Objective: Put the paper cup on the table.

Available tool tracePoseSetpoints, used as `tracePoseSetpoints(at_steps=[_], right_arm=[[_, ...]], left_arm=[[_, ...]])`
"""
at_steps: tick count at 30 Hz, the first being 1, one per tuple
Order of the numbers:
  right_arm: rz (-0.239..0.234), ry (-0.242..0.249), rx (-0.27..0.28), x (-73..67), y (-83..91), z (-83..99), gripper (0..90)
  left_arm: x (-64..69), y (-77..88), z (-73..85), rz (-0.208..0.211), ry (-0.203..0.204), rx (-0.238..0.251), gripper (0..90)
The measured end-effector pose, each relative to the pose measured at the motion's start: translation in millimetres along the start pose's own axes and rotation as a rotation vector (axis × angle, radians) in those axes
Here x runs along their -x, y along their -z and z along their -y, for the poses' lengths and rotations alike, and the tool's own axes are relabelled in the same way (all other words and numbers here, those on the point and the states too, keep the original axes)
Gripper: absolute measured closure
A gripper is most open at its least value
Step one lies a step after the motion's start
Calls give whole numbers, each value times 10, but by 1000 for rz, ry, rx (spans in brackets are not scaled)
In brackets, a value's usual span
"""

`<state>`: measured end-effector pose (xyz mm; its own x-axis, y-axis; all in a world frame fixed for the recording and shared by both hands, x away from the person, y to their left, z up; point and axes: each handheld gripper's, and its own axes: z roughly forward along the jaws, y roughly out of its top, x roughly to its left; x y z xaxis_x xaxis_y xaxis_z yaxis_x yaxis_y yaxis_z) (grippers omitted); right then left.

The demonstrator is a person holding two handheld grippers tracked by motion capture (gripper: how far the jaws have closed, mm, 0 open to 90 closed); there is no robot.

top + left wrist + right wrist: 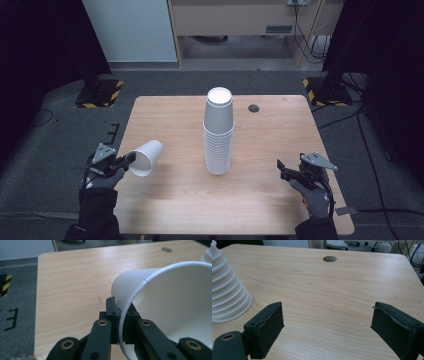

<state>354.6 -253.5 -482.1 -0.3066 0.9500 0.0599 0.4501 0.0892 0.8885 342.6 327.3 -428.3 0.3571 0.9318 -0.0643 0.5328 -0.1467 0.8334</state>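
Our left gripper [131,159] pinches the rim of a white cup [146,157]; our right gripper [281,169] is wide open near the cup stack [218,132]

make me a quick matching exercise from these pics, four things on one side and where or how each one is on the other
1. left tool
2. right tool
3. stack of white cups
4. round hole

a. upside down, mid-table
b. open, holding nothing
c. far side of the table top
d. pinching a single cup by its rim

Pairs: 1-d, 2-b, 3-a, 4-c
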Motion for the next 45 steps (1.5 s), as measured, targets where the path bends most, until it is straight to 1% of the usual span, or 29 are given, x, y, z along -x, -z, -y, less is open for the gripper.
tracePoseSetpoints(at_steps=[5, 8, 10, 12, 15, 16, 22, 23, 24, 26, 27, 28, 29, 30, 33, 35, 36, 39, 42, 43, 44, 45], right_arm=[[2, 1, -6, 14, -1, 6, 106], [3, -3, -4, 17, -3, 7, 106], [1, -2, -6, 16, -1, 8, 106], [-1, 0, -8, 14, -1, 7, 106], [-2, 0, -8, 10, -3, 8, 106], [-3, 0, -8, 9, -5, 8, 106], [-6, 5, -13, 7, -12, 11, 106], [-8, 4, -13, 4, -12, 11, 106], [-8, 5, -13, 3, -11, 11, 106], [-7, 4, -13, -6, -16, 13, 106], [-7, 6, -14, -7, -18, 13, 106], [-9, 8, -15, -8, -19, 15, 106], [-10, 7, -17, -9, -20, 15, 106], [-11, 7, -18, -9, -21, 16, 106], [-12, 6, -18, -5, -19, 17, 105], [-10, 6, -17, -3, -20, 17, 105], [-10, 6, -17, -2, -20, 16, 106], [-13, 6, -19, -5, -20, 17, 105], [-14, 8, -20, -7, -23, 18, 105], [-14, 8, -20, -7, -23, 19, 105], [-14, 7, -21, -8, -23, 19, 105], [-15, 8, -20, -7, -23, 19, 105]], left_arm=[[-69, -24, -143, -33, -19, -81, 851], [-86, -55, -210, -39, -30, -134, 852], [-98, -88, -257, -52, -50, -184, 853], [-112, -115, -291, -55, -55, -219, 853], [-141, -168, -346, -56, -70, -302, 853], [-147, -180, -363, -60, -75, -321, 852], [-156, -236, -425, -79, -99, -413, 852], [-158, -241, -434, -75, -98, -433, 852], [-155, -256, -436, -64, -81, -440, 853], [-154, -274, -442, -56, -86, -471, 853], [-153, -290, -445, -50, -85, -499, 853], [-151, -302, -445, -47, -83, -511, 853], [-154, -314, -450, -42, -86, -541, 853], [-154, -324, -450, -39, -77, -557, 853], [-166, -338, -466, -41, -87, -614, 853], [-170, -339, -487, -48, -87, -639, 853], [-171, -340, -491, -45, -83, -643, 853], [-161, -345, -508, -36, -67, -678, 852], [-157, -348, -521, -25, -43, -730, 852], [-159, -351, -523, -19, -44, -750, 849], [-157, -350, -534, -26, -43, -755, 846], [-158, -349, -540, -24, -45, -775, 845]])
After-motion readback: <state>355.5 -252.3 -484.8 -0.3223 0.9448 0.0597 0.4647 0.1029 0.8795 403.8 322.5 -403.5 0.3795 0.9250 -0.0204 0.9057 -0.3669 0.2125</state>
